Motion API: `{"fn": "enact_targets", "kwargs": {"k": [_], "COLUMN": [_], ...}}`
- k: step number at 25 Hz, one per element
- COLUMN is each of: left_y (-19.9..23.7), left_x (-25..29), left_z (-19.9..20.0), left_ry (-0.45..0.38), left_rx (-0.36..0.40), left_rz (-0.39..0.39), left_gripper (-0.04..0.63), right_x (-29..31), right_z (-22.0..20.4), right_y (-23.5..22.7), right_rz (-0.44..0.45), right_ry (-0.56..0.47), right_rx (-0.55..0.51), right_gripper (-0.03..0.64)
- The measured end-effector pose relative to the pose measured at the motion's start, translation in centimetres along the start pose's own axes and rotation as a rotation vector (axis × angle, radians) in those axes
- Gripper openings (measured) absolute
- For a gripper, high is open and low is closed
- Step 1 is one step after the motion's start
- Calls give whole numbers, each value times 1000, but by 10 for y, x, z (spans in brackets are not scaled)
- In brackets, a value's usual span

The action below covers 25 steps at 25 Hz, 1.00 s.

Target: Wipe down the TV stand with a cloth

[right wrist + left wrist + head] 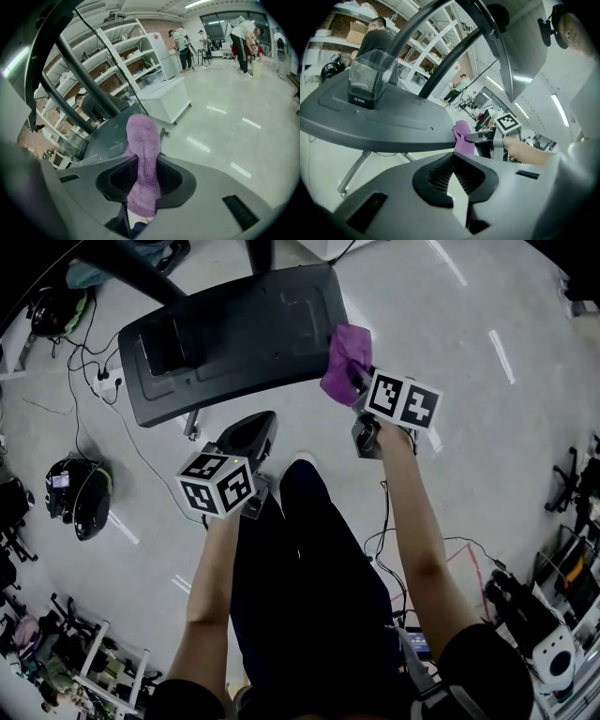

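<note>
The right claw (355, 382) pinches a purple cloth (344, 354) at the edge of the TV stand (234, 334). The left claw (453, 157) is closed and empty.

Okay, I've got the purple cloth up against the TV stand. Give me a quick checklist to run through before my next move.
1. Cloth grip: ok. The right hand-held gripper is shut on the purple cloth.
2. Cloth position: ok. It sits at the right edge of the TV stand.
3. Left hand-held gripper out of the way: ok. Its jaws are together and empty, and it is held off the stand's near side.
4. Wiping path clear: not ok. A clear box stands on the stand's far left part.
5. Stand surface already clean: cannot tell.
</note>
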<state>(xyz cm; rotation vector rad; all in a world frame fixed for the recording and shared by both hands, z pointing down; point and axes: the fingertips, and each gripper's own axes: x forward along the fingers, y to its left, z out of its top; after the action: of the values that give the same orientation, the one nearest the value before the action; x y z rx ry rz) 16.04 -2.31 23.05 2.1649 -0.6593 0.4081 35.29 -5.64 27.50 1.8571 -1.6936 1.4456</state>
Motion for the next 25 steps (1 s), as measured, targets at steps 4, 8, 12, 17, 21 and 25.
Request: {"fn": "enact_targets", "kwargs": {"k": [4,8,12,17,21,25], "left_y": [-7,-8,-13,-9,-2,2], "left_x": [7,7,7,3,-4,-11], "left_z": [0,-2,-5,-10,-18,-30], "left_ry": [2,-1,-14,-36,-40,-33], "left_rx": [1,1,-2,-16,-34,-44], "left_rz": [-6,4,15,27,22,13], "left_gripper": [8,8,8,8,8,8], "right_x": [-2,-3,-7,-13,-15,-18], "right_z": [2,2,4,5,-1,-10], "right_y": [-9,-10,-15,-16,-10,-6], "right_rz": [-5,0,2,-22,-32,-32], "right_ry": [-6,-10,-22,-79,-107,-130], "right_rx": [9,13,8,-64,-68,-70], "right_gripper": [120,120,120,120,120,120]}}
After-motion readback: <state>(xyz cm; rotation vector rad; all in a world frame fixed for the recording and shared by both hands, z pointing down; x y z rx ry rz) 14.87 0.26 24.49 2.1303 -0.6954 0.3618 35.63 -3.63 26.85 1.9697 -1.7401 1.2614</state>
